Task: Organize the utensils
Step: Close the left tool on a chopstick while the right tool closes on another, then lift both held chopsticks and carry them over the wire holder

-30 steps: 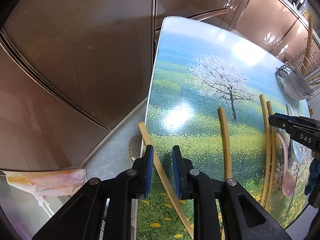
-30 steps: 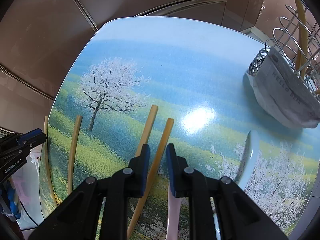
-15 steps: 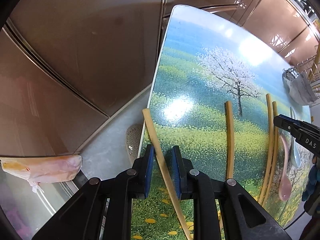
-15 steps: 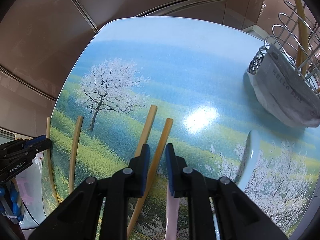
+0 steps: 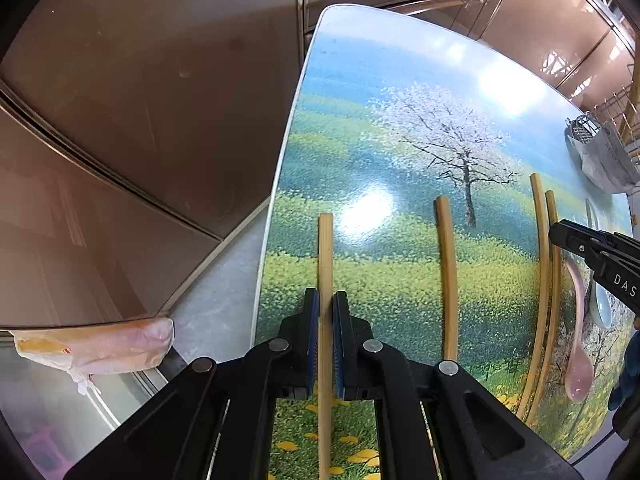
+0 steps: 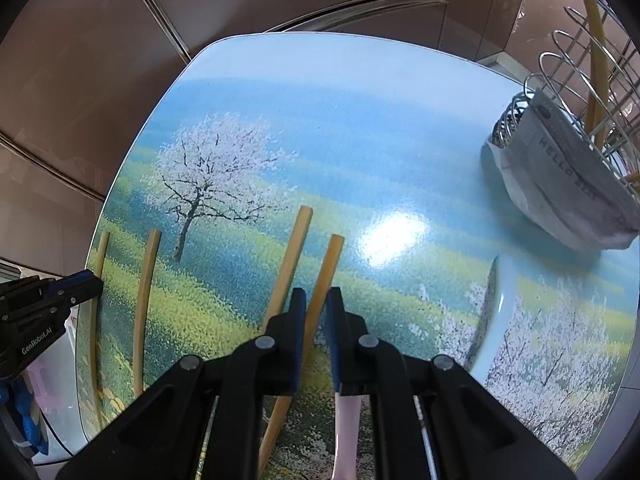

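Several bamboo chopsticks lie on the table (image 5: 400, 80) with its printed meadow and blossom tree. My left gripper (image 5: 325, 300) points down at the table's left edge, its jaws closing, pads pressed on the leftmost chopstick (image 5: 325, 248). One more chopstick (image 5: 448, 280) lies to its right. My right gripper (image 6: 316, 296) is also closing, jaws tight around the right chopstick (image 6: 328, 264) of a pair; the other chopstick (image 6: 292, 248) lies just left of the jaws. A pink spoon (image 5: 578, 340) and a pale blue spoon (image 6: 496, 312) lie to the right.
A wire rack (image 6: 580, 80) holding an upright chopstick stands at the table's far right, with a grey cloth (image 6: 568, 176) draped on its front. Brown glossy floor surrounds the table. A pale plastic bag (image 5: 100, 344) lies on the floor to the left.
The left jaws have closed on the leftmost chopstick, which was slanted between them and now runs straight along the gripper. The right jaws have narrowed onto their chopstick without moving.
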Demonstrator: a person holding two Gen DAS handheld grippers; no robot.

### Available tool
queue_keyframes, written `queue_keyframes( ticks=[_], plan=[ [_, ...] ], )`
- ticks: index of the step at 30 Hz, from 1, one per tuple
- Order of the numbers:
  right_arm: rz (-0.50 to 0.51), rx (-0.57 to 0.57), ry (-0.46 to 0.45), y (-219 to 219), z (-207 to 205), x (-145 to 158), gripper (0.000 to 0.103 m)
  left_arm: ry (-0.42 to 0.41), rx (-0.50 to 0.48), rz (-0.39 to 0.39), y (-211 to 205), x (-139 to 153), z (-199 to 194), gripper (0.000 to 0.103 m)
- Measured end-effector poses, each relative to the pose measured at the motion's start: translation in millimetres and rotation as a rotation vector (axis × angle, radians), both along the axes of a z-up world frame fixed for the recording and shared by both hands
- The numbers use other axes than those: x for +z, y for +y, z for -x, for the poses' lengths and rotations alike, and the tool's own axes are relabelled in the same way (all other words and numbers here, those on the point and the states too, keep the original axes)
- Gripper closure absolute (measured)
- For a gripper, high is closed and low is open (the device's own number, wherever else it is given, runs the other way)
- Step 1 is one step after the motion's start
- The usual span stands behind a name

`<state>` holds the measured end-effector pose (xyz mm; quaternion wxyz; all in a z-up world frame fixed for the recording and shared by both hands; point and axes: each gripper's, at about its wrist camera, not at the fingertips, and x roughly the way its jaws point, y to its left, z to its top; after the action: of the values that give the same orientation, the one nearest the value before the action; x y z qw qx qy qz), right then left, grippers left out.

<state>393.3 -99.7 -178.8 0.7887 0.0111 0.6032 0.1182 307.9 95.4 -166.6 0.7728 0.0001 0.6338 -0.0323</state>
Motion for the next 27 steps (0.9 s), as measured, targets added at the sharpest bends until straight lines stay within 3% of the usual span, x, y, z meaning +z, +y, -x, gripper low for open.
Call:
queue_keyframes(
  ticks=[5,11,27],
  plan=[
    [-0.022,0.000,-0.018,-2,4,2,0.096,-0.036,0.010,0.015,-3,4,4,0.097],
    [-0.058,0.023,-0.101,-7,20,29,0.097,-0.107,0.035,0.033,6,16,12,0.097],
    [-0.199,0.041,-0.363,-43,108,96,0.097,-0.361,0.077,0.096,25,96,84,0.097]
  ],
)
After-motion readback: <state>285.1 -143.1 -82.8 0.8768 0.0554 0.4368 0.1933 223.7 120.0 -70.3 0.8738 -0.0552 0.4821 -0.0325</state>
